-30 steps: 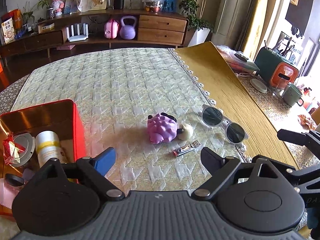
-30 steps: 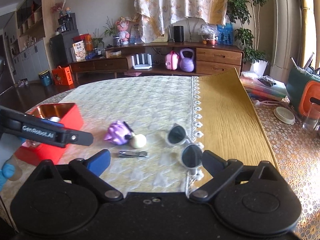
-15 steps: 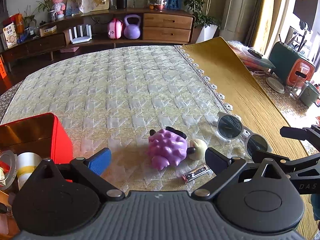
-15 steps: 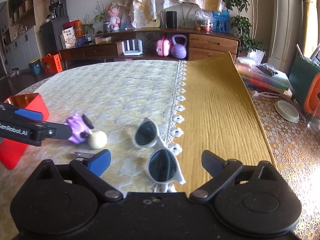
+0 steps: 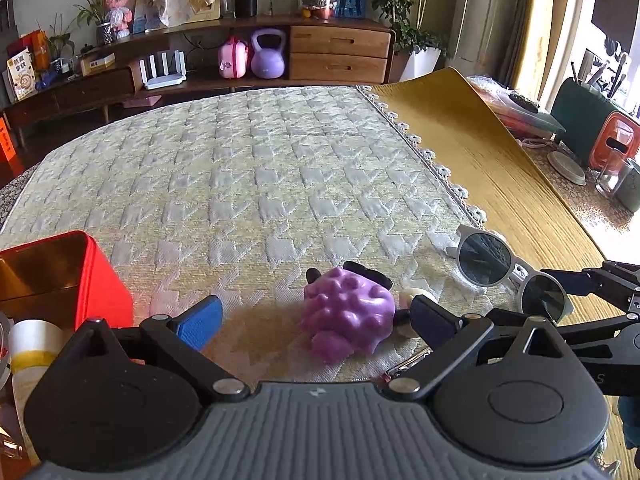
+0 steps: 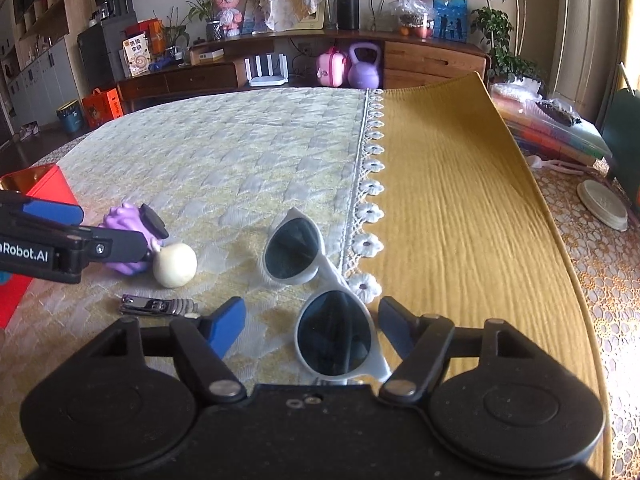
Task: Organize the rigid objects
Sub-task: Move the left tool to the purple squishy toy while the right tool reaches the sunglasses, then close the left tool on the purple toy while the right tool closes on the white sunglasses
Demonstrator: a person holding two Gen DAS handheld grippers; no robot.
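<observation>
A purple bumpy toy (image 5: 347,316) with a cream ball head (image 6: 175,265) lies on the pale tablecloth, between the fingers of my open left gripper (image 5: 316,318). White sunglasses (image 6: 320,292) lie by the lace edge; their near lens sits between the fingers of my open right gripper (image 6: 312,326). A metal nail clipper (image 6: 158,306) lies just left of the right gripper. The red tin box (image 5: 52,276) stands at the left and holds a tape roll (image 5: 34,340). The sunglasses (image 5: 508,272) also show at the right in the left wrist view.
A mustard cloth (image 6: 460,220) covers the table's right part. A white lid (image 6: 604,204) and bagged items (image 6: 552,128) sit at the far right. A green and orange container (image 5: 600,132) stands beyond. A sideboard with a purple kettlebell (image 5: 267,56) is behind the table.
Both grippers have moved forward and down. The left now straddles the purple toy. The right has shifted right so the near sunglass lens lies between its fingers.
</observation>
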